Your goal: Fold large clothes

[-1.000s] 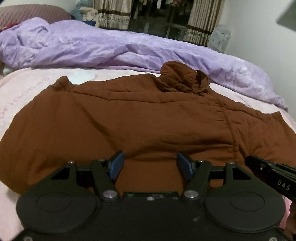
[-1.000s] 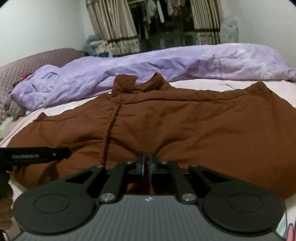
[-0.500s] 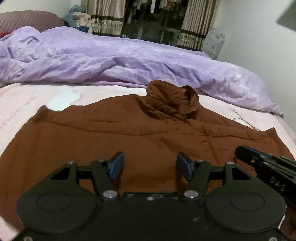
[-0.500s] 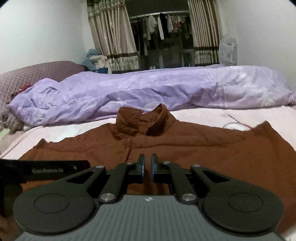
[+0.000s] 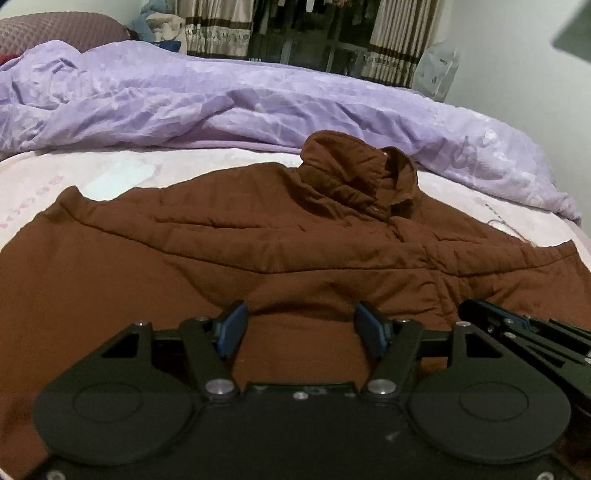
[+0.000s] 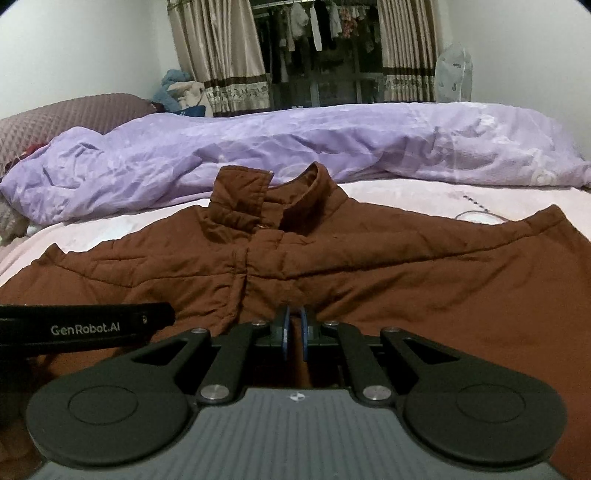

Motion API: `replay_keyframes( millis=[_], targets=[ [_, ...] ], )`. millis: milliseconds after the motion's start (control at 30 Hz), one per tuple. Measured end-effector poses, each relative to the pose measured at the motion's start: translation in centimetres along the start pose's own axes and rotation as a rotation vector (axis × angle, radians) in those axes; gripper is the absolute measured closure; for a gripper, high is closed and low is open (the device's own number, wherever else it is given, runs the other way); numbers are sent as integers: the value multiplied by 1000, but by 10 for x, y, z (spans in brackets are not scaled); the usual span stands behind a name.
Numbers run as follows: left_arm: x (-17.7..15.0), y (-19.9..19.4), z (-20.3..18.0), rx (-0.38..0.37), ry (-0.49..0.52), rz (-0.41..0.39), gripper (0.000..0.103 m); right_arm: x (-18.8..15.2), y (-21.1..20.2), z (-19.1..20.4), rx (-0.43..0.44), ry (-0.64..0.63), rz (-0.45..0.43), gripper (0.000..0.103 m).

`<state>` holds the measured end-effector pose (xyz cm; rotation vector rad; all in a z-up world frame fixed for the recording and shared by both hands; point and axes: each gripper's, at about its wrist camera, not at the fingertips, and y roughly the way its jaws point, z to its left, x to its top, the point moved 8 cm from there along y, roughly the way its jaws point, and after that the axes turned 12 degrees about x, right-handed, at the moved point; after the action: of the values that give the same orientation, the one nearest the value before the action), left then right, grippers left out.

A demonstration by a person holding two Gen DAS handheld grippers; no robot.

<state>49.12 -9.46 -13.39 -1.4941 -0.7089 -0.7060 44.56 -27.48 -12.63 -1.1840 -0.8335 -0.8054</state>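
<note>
The brown jacket (image 6: 332, 273) lies spread flat on the bed (image 6: 424, 195), collar toward the purple duvet (image 6: 295, 147). The left gripper (image 5: 301, 325) has its fingers spread over the cloth, empty; the right gripper (image 6: 294, 328) has its fingers nearly pressed together, seemingly holding nothing. Likely next: pinch both layers at the near hem, level with each other, before folding.

your left wrist view sits low and close over the brown jacket (image 5: 258, 258), facing the curtains (image 5: 218, 26). your right wrist view (image 6: 332, 266) matches it from just beside, sharing the purple duvet (image 6: 295, 147).
</note>
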Motion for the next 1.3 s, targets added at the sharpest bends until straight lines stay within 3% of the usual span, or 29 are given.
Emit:
replay_keyframes(
  millis=[233,433,800,1100,1300],
  targets=[
    [-4,-49,15,16,-1,-64,38,10,-41,11,2,35,-65,89],
    [-26,-91,33,29,-7,-108,38,-2,-72,28,27,59,-59,89],
    [-56,-56,46,17,-31,-22,36,-41,-49,25,14,89,15,90],
    [-54,-60,47,1,-34,-39,37,-44,-51,29,4,73,-13,89],
    [-47,-94,69,-11,-99,-97,38,-27,-79,51,3,10,-110,84]
  ],
)
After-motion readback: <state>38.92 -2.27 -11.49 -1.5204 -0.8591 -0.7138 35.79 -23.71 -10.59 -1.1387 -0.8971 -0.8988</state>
